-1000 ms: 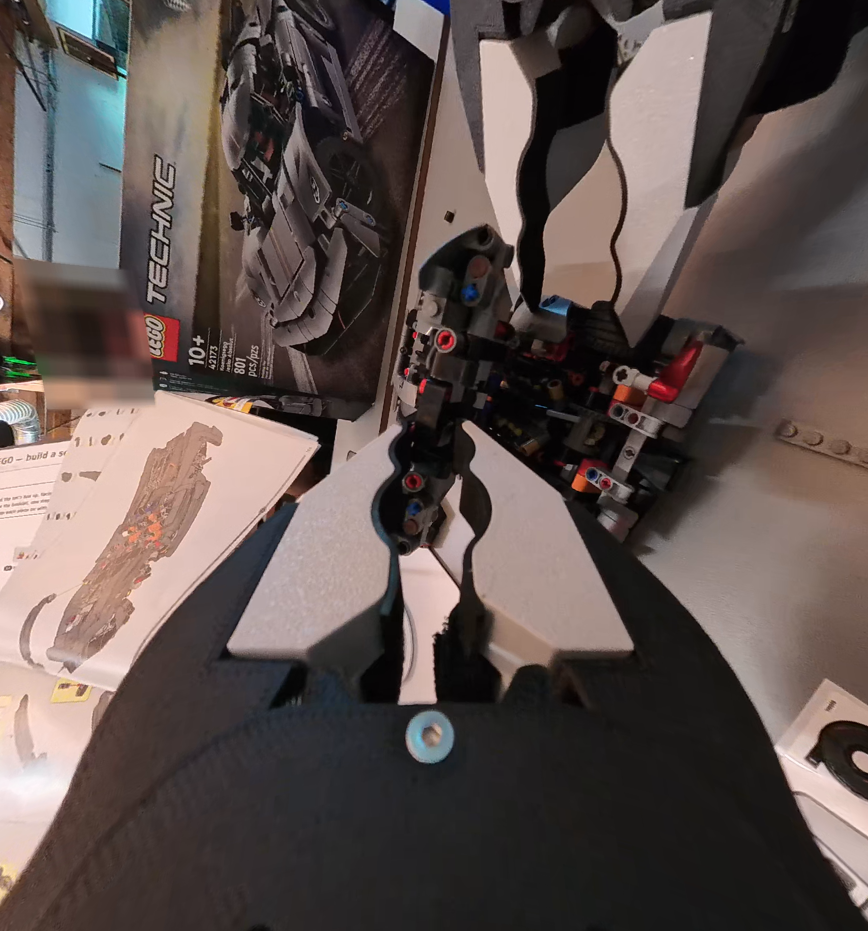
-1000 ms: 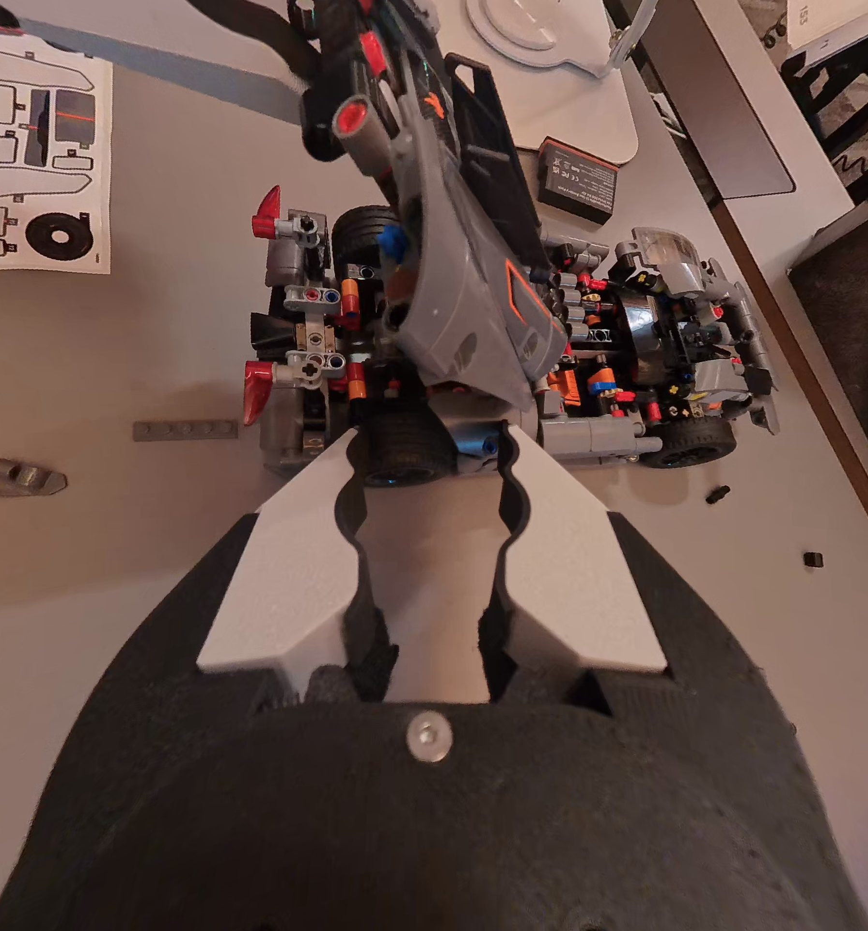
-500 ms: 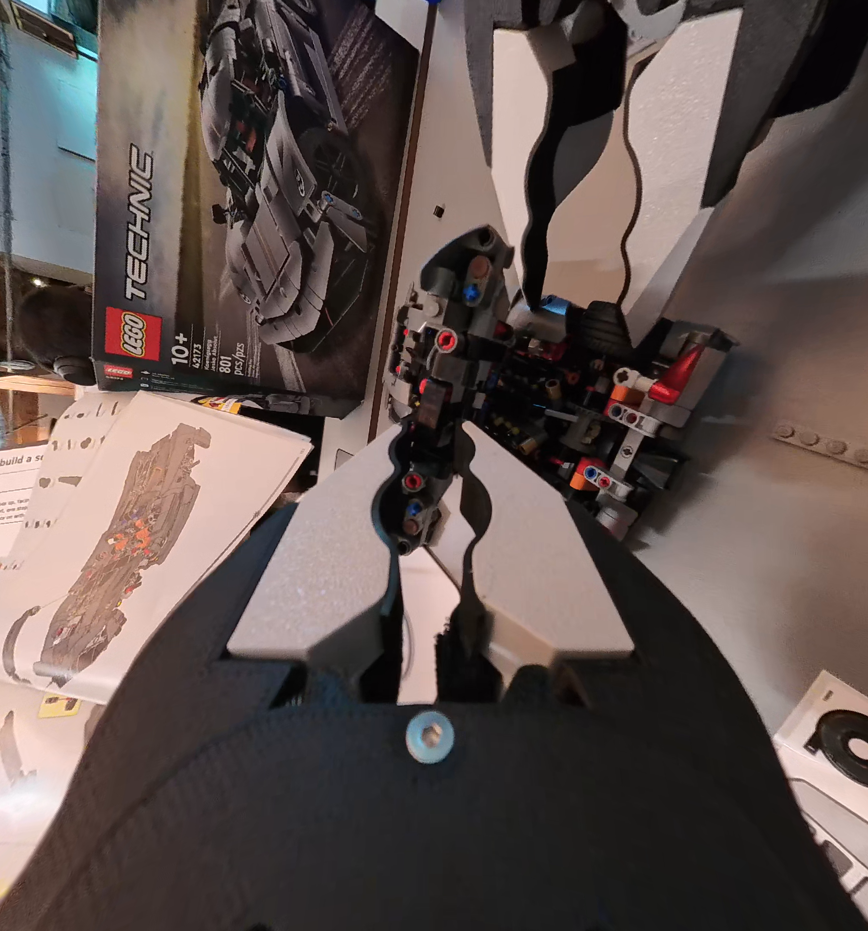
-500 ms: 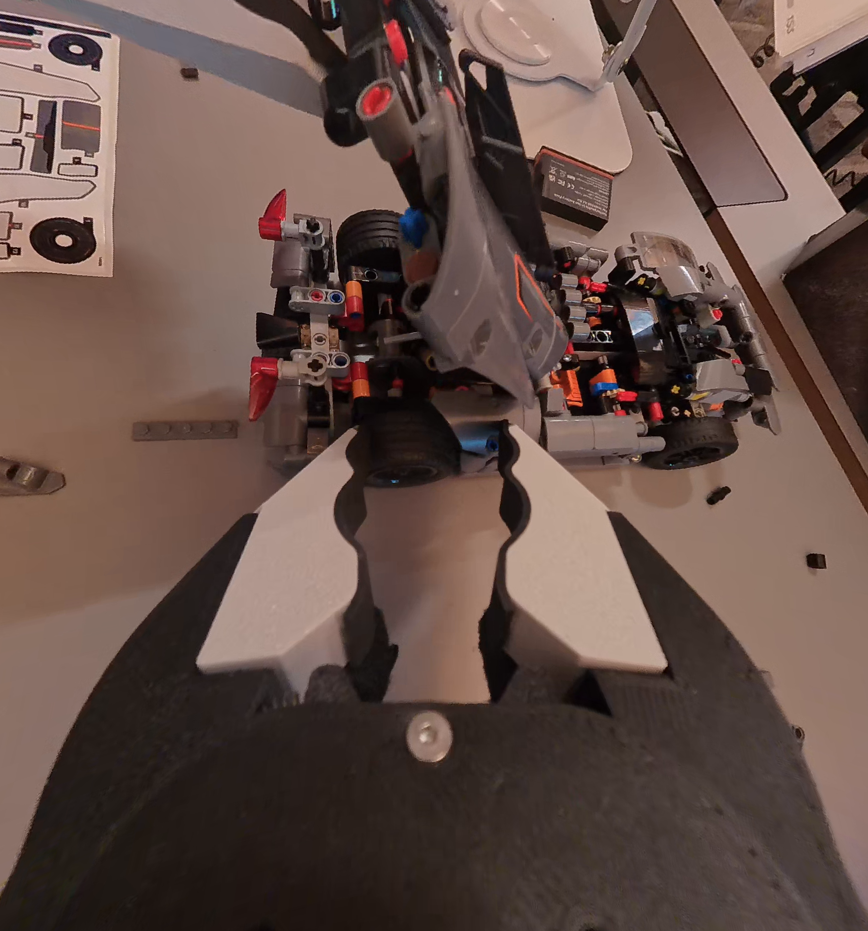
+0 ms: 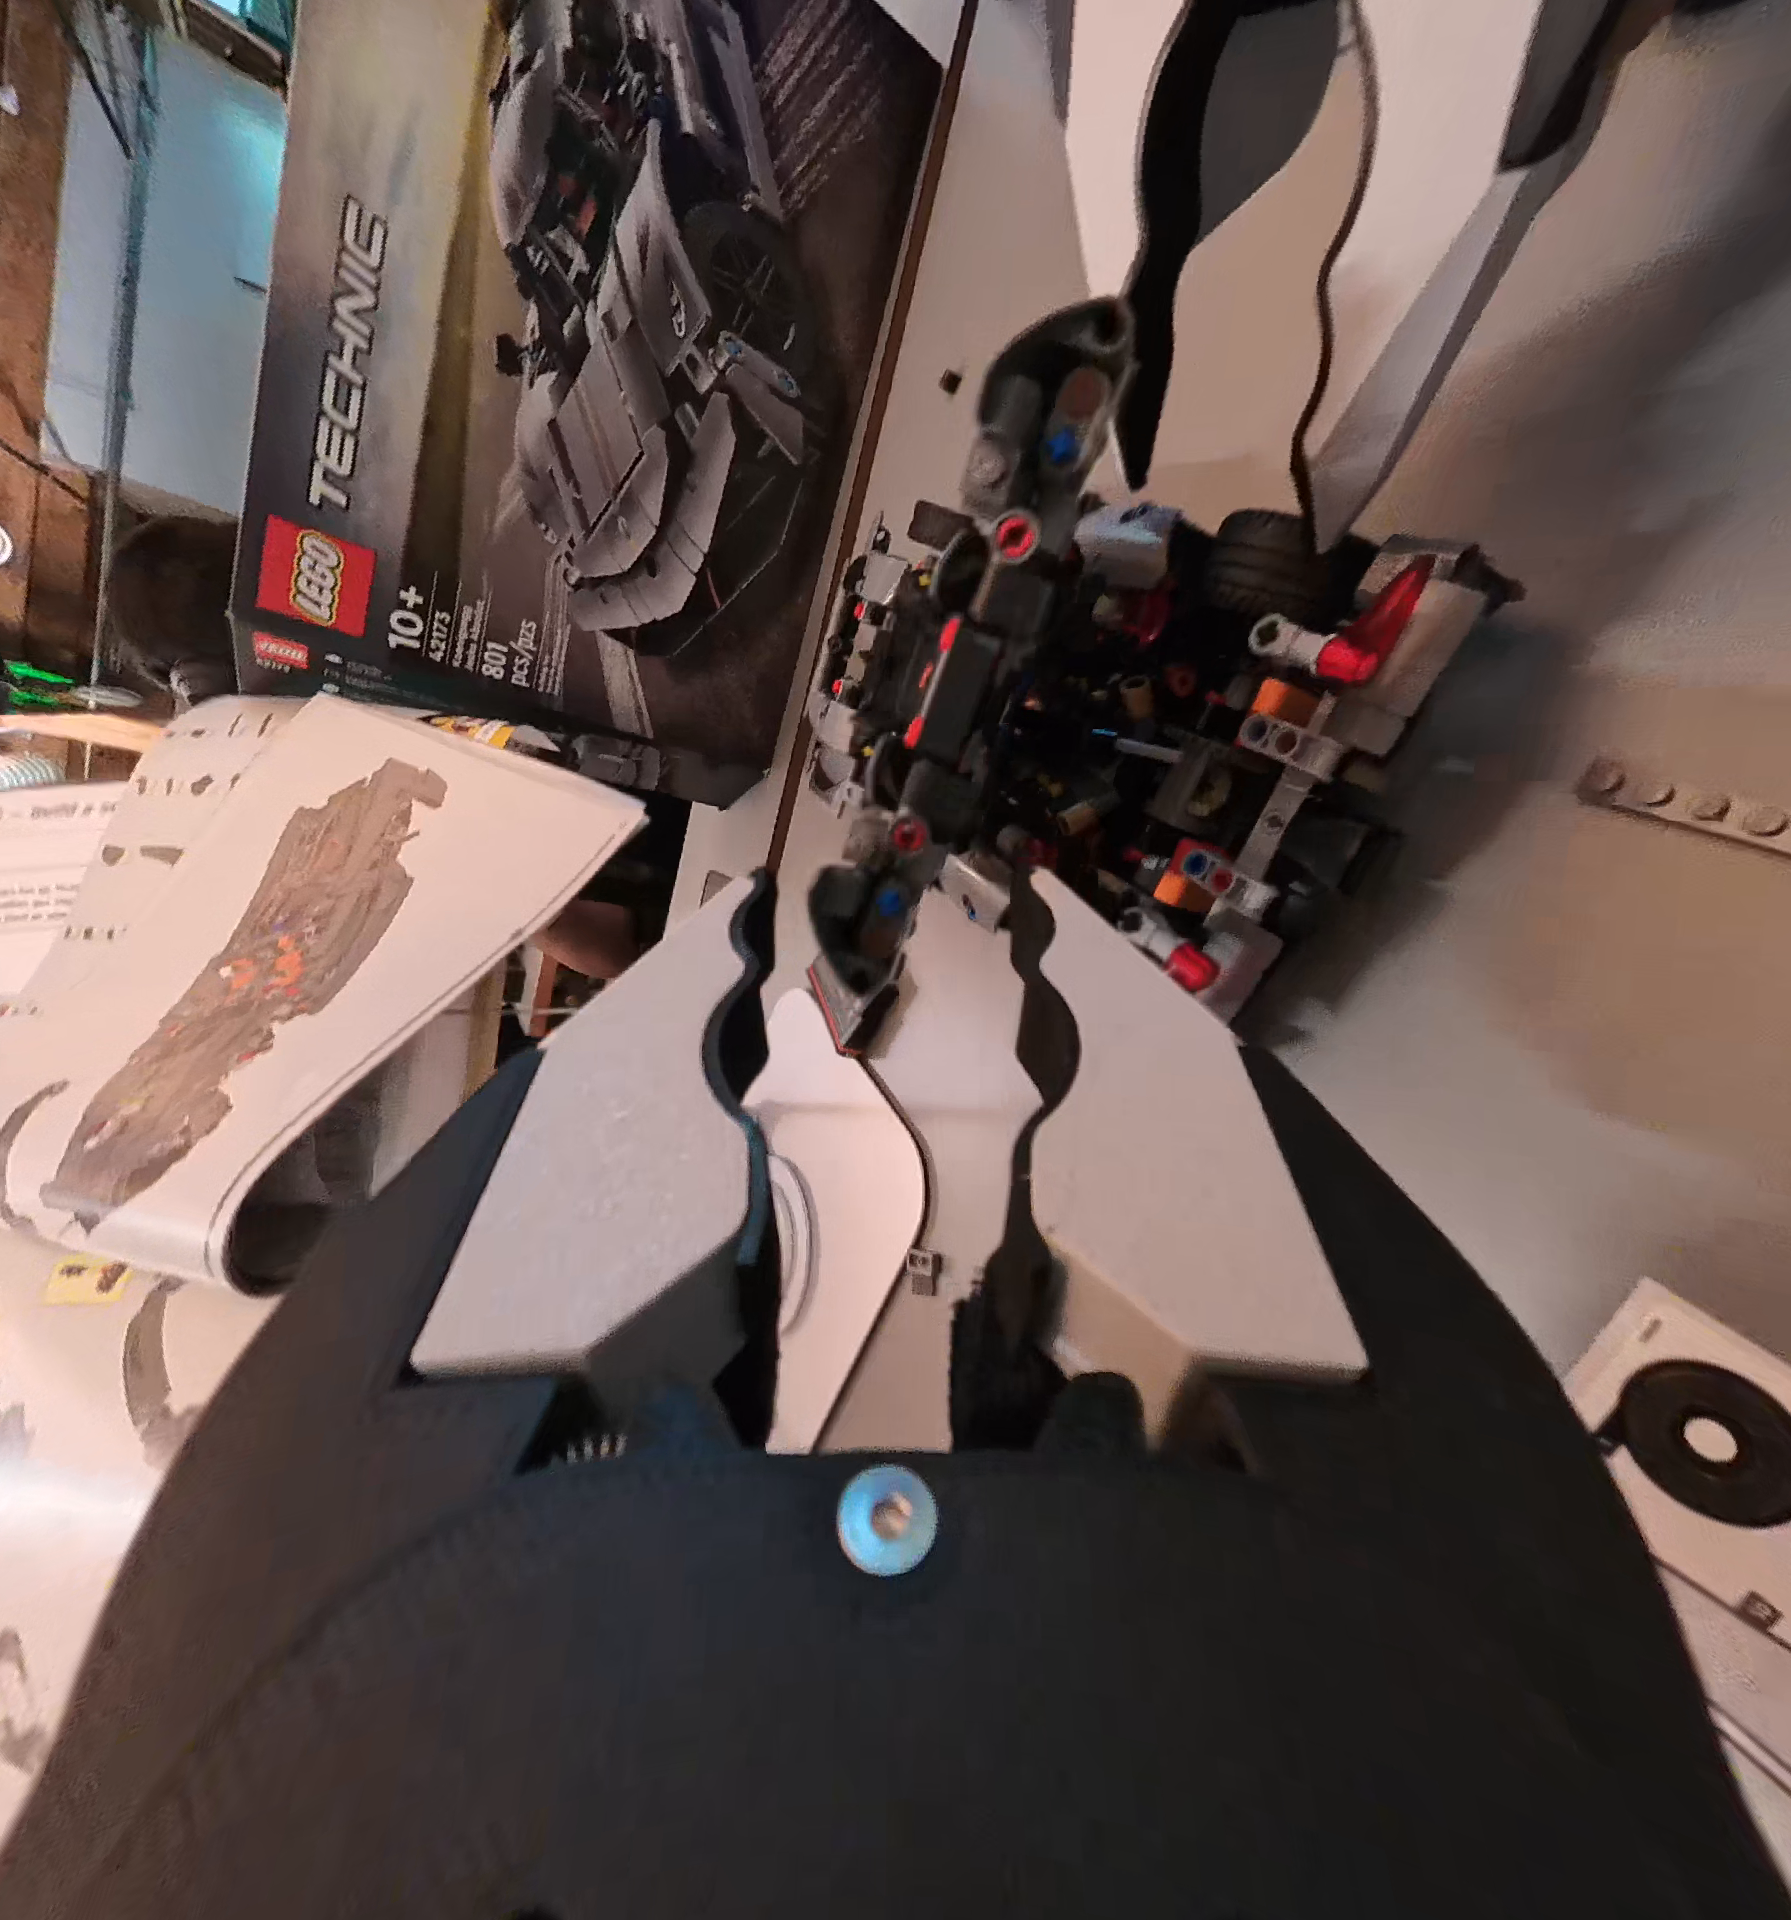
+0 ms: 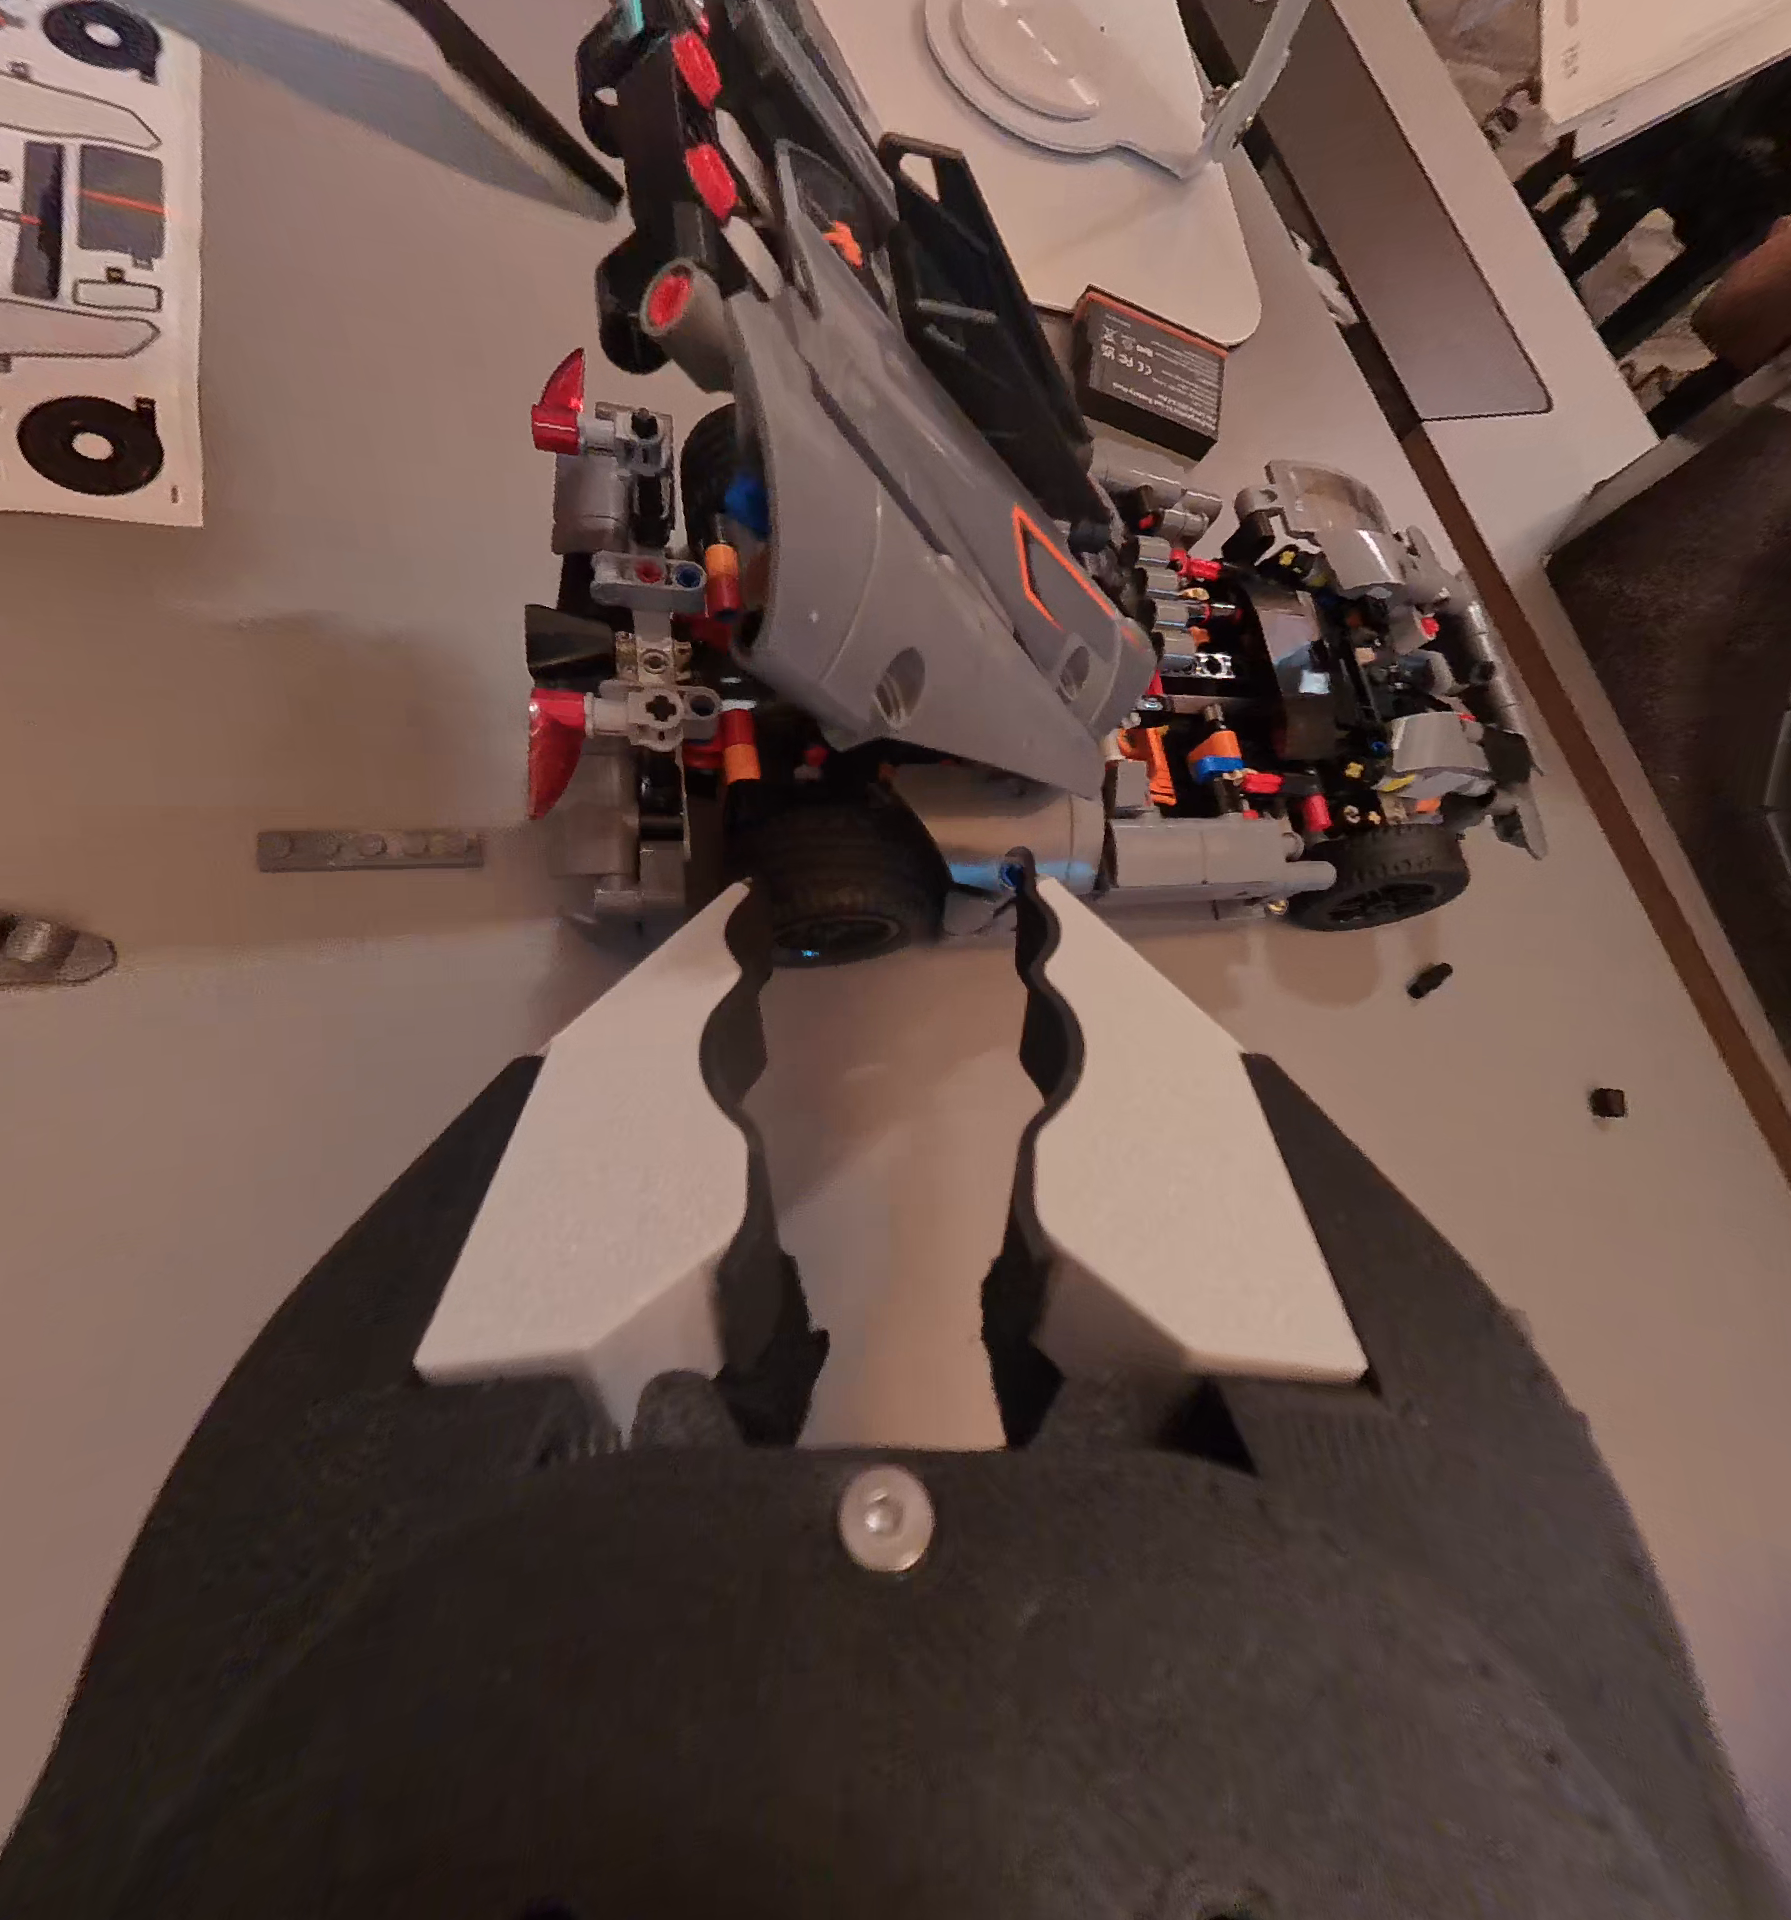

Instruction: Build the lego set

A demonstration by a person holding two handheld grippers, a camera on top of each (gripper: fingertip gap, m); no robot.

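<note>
While the left gripper [image 5: 891, 885] stands with its jaws wide apart, the grey body panel assembly [image 5: 974, 665] reaches away from it. The panel's near end, with red and blue pins, sits in the gap between the fingertips. I see no clear touch on either finger, though this view is blurred, so the panel looks loose rather than gripped.

Beyond that end, straight ahead of the left tool, lies the car chassis [image 5: 1161, 727] on the table [image 6: 247, 1143]. The panel leans tilted over the middle of the car, its far tip low over the cabin area.

The right gripper [image 6: 880, 878] is also spread wide and holds nothing. Its fingertips are just at the rear wheel [image 6: 849, 847] on the car's near side. The car lies crosswise in front of it, tail to the left of the tool and nose to the right. A loose grey plate [image 6: 369, 849] lies left of the fingertips, and small black pins [image 6: 1429, 979] lie off to the right.

The step in hand looks like fitting this side or roof panel onto the chassis; it appears propped there, not seated. The next move likely calls for one tool to steady the chassis by the wheel or sill. The other would take hold of the panel again, lower it level, line its pins up with the chassis holes and press. The panel is long and rests at an angle, so it could slide or tip if the car is nudged first.
</note>
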